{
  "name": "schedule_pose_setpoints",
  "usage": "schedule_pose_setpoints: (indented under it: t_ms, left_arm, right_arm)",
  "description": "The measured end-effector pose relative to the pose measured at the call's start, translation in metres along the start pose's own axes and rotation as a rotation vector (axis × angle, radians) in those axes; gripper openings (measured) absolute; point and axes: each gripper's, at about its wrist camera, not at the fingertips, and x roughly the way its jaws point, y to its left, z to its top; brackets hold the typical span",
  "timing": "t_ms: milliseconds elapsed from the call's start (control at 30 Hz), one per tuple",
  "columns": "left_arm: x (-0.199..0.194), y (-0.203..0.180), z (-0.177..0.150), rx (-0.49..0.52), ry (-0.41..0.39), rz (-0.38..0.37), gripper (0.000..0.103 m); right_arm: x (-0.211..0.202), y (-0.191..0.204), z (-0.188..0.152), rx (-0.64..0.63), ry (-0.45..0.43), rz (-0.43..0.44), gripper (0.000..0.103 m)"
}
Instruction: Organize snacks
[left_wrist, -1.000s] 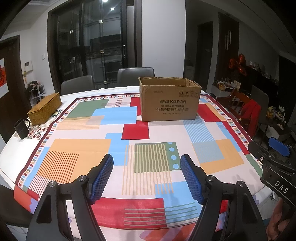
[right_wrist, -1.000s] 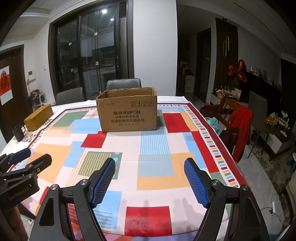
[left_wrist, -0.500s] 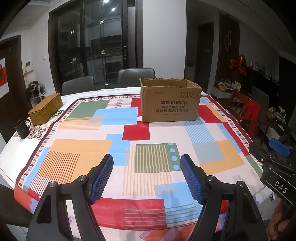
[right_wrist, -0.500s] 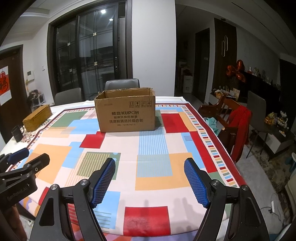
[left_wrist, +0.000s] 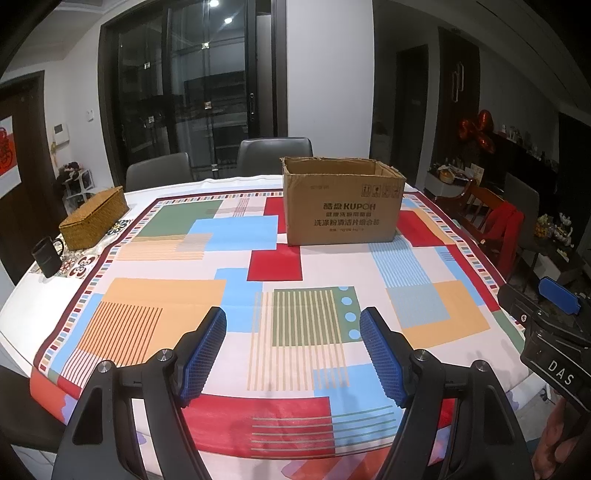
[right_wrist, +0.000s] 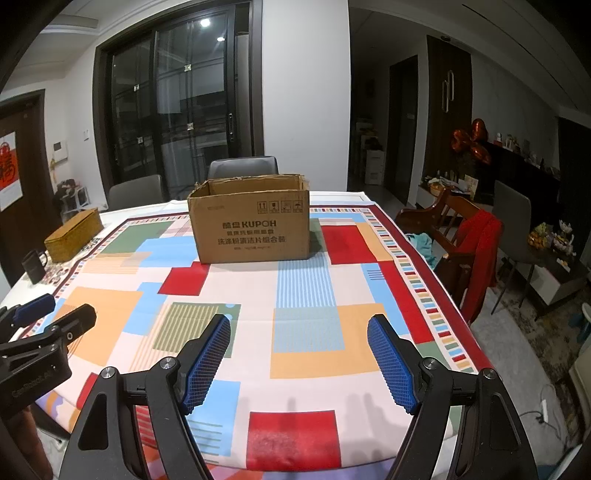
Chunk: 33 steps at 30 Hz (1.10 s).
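Almost nothing has moved since the earlier frames: both views hold the same framing apart from a slight drift, and neither set of jaws has changed. The left hand-held gripper (left_wrist: 293, 345) hangs over the near edge of the tabletop (left_wrist: 436, 317) with its blue pads well apart and nothing between them; the right hand-held gripper (right_wrist: 298, 350) is the same, jaws apart and empty. No snacks can be seen on the patterned cloth, so the task's thing in view is the open cardboard box (left_wrist: 341, 201), standing upright on the far half of the tabletop. From the left gripper it lies at about 1 o'clock, from the right gripper (left_wrist: 554, 325) at about 11 o'clock (right_wrist: 251, 218), so it sits roughly between the two, neither plainly nearer. Its long axis runs from 9 to 3 o'clock, broadside to both, printed face toward them. What is inside the box is hidden by its near wall. The cloth between grippers and box is bare, so nothing blocks a straight reach. A woven basket (left_wrist: 94, 216) and a dark mug (left_wrist: 47, 256) stand well off at 10 o'clock near the left rim, and chairs ring the far side
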Motion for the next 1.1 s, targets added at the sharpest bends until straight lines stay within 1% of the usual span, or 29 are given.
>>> schedule_pose_setpoints:
  t_ms: [1100]
  left_arm:
    - [-0.0037, -0.0026, -0.0003, -0.004, -0.008, 0.004, 0.074]
  right_arm:
    - [0.0011, -0.0019, -0.0004, 0.0, -0.002, -0.003, 0.078]
